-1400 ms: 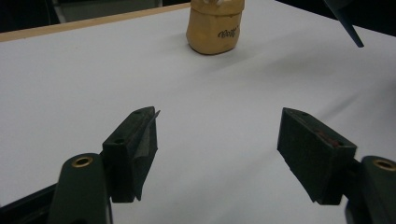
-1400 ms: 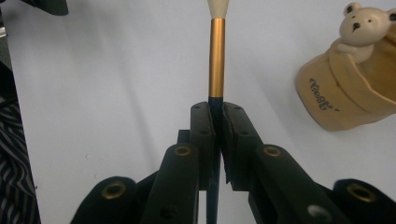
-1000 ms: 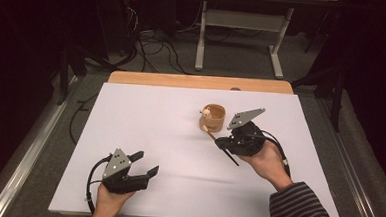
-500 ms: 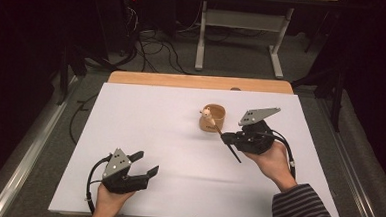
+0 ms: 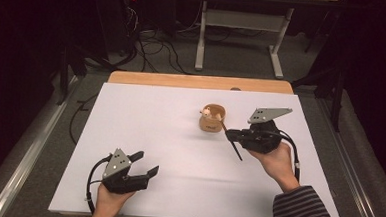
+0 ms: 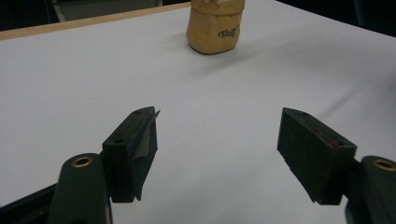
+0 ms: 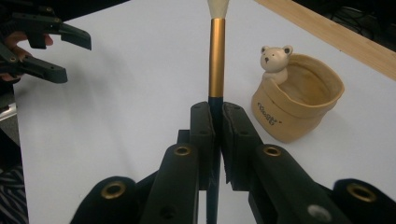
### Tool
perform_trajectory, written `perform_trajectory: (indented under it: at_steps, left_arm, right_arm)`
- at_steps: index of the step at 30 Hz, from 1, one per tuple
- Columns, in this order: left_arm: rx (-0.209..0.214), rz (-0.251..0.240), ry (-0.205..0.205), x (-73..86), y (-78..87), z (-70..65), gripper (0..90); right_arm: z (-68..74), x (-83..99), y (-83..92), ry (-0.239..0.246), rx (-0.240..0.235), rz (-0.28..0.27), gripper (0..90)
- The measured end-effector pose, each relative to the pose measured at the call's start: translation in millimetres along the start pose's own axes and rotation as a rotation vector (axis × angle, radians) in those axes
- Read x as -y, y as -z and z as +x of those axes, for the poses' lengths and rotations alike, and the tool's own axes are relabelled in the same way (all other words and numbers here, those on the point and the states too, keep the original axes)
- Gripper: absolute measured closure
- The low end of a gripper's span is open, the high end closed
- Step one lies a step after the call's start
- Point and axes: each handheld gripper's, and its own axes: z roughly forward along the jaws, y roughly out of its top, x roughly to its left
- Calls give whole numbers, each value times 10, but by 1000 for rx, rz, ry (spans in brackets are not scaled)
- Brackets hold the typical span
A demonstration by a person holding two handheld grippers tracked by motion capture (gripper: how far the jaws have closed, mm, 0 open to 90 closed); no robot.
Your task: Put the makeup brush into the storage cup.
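Observation:
A small tan pot (image 5: 213, 118) with a bear figure on its rim stands on the white table right of the middle. Just to its right my right gripper (image 5: 229, 134) is shut on a thin brush (image 5: 236, 150). In the right gripper view the jaws (image 7: 218, 114) clamp the dark handle, and the brush's (image 7: 216, 56) gold ferrule and pale tip stick out ahead, left of the pot (image 7: 299, 107) and apart from it. My left gripper (image 5: 147, 163) rests near the front left edge, open with nothing between its jaws (image 6: 217, 135). The pot (image 6: 215, 28) stands far ahead of it.
The white tabletop (image 5: 145, 116) has a wooden strip (image 5: 197, 81) along its far edge. Beyond it are a dark floor with cables and a desk frame (image 5: 240, 36). The left gripper (image 7: 77, 60) is seen far off in the right gripper view.
My right gripper has moved to the right with the brush, drawing a little away from the pot. The left gripper has stayed put.

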Motion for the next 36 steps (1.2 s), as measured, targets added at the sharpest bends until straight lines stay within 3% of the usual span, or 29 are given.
perform_trajectory:
  at_steps: [21, 36]
  left_arm:
    - [0, 2, 2, 0, 3, 2, 294]
    - [1, 7, 2, -1, 3, 3, 296]
  right_arm:
    - [-140, 126, 69, -65, 27, -89, 857]
    - [-259, 153, 82, -107, 67, -118, 857]
